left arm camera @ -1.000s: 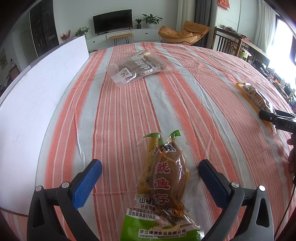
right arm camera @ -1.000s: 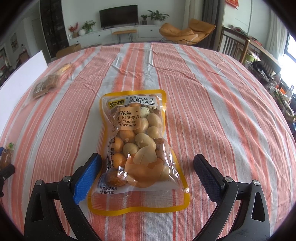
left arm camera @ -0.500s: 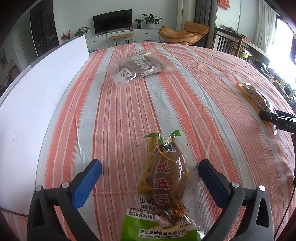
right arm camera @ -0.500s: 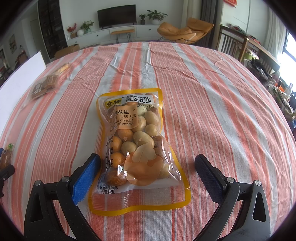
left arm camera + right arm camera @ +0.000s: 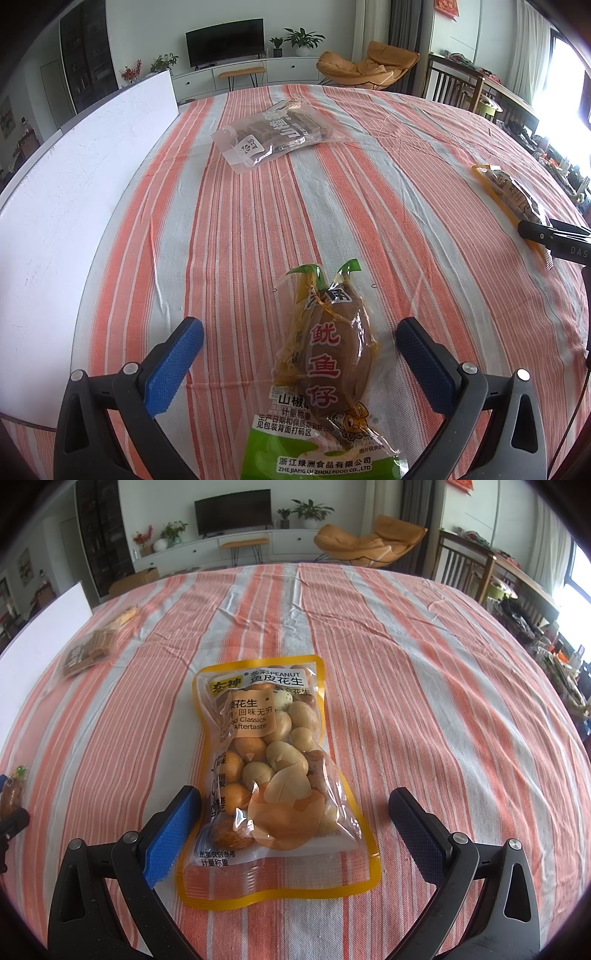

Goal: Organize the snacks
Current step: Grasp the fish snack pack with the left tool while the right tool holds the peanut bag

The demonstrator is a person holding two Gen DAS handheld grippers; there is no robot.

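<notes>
- The left gripper is spread wide and grips nothing; its blue-padded fingers stand either side of the squid pack, apart from it.
- The squid pack lies flat on the striped counter, its green end nearest the camera and its twisted green tips pointing away.
- The right gripper is likewise released, its fingers flanking the near end of the peanut bag; whether the left pad touches the bag's edge cannot be told.
- The peanut bag, yellow-rimmed with a clear front, lies flat on the counter with its label end farthest from the camera.
- A clear bag of brown bars lies farther back on the counter, well apart from both grippers; in the right view it shows at the far left.
- A white board runs along the counter's left edge.
- In the left view, the peanut bag appears at the far right edge, with the right gripper's black tip beside it.
</notes>
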